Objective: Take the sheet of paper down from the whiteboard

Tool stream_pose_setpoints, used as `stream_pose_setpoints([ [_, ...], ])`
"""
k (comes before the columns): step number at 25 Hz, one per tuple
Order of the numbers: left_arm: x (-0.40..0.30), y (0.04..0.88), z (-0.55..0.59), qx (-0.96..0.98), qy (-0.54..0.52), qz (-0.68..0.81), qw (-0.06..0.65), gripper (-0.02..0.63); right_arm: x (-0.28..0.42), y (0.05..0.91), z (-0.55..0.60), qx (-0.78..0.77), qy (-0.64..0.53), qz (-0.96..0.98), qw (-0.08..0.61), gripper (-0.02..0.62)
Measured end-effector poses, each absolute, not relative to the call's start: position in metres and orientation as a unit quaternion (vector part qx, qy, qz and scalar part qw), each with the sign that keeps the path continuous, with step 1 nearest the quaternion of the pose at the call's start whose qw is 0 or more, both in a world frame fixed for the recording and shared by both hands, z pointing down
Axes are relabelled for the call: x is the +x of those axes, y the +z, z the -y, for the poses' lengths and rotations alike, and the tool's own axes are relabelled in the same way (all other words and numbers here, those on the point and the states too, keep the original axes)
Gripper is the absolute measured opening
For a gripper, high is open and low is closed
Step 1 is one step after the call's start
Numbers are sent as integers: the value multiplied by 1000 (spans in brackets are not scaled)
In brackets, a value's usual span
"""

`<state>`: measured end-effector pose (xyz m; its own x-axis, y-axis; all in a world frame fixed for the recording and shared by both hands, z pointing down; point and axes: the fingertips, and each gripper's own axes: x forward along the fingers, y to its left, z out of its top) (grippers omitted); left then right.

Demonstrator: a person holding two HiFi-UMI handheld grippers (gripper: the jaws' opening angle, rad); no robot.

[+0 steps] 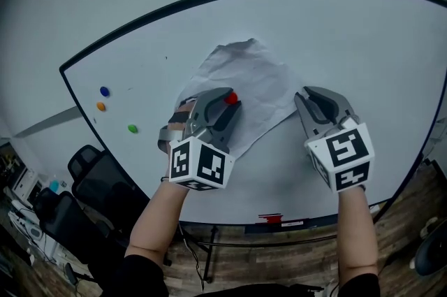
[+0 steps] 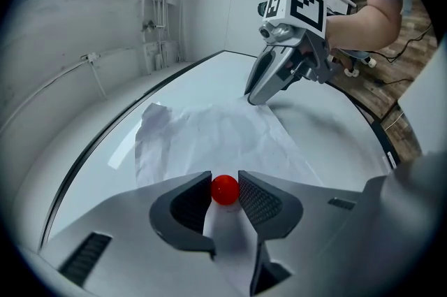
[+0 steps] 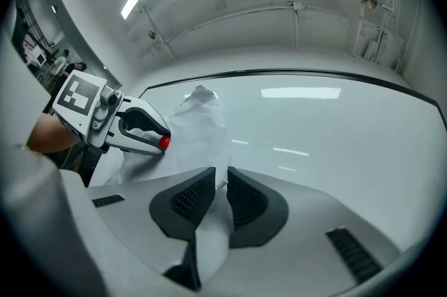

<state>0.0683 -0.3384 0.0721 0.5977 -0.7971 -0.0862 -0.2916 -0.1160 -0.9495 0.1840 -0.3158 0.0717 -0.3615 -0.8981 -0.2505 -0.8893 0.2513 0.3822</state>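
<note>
A crumpled white sheet of paper [image 1: 244,82] lies against the whiteboard [image 1: 363,44]. A red ball magnet [image 2: 224,189] sits on the sheet's lower left part. My left gripper [image 1: 231,102] is shut on that magnet, with both pads touching it. My right gripper [image 3: 221,180] is at the sheet's lower right corner. Its jaws stand narrow, with the paper's edge [image 3: 222,166] in the slim gap between the pads. The left gripper view shows the right gripper [image 2: 253,98] with its tips at the paper's far corner. The right gripper view shows the left gripper [image 3: 164,142] holding the red magnet.
Blue [image 1: 104,91], orange [image 1: 100,106] and green [image 1: 132,128] magnets stick to the board left of the sheet. A red object [image 1: 271,219] rests on the board's bottom ledge. Black office chairs [image 1: 91,177] stand at the lower left.
</note>
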Motion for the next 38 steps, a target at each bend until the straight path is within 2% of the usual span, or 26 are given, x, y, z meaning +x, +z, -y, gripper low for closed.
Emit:
stream_pose_setpoints([
  [6,70,72,334,-713,-227,-384,541,130,186,67,309,570,-248,783,-1,29],
  [14,68,73,336,-726,-221,-378,530,129,187,65,311,576,-250,778,-6,26],
  [25,67,38,281,-728,-158,-367,557,129,188,67,310,581,-248,775,5,25],
  [38,40,33,284,-721,-160,-387,552,129,196,74,287,590,-250,767,-2,25],
])
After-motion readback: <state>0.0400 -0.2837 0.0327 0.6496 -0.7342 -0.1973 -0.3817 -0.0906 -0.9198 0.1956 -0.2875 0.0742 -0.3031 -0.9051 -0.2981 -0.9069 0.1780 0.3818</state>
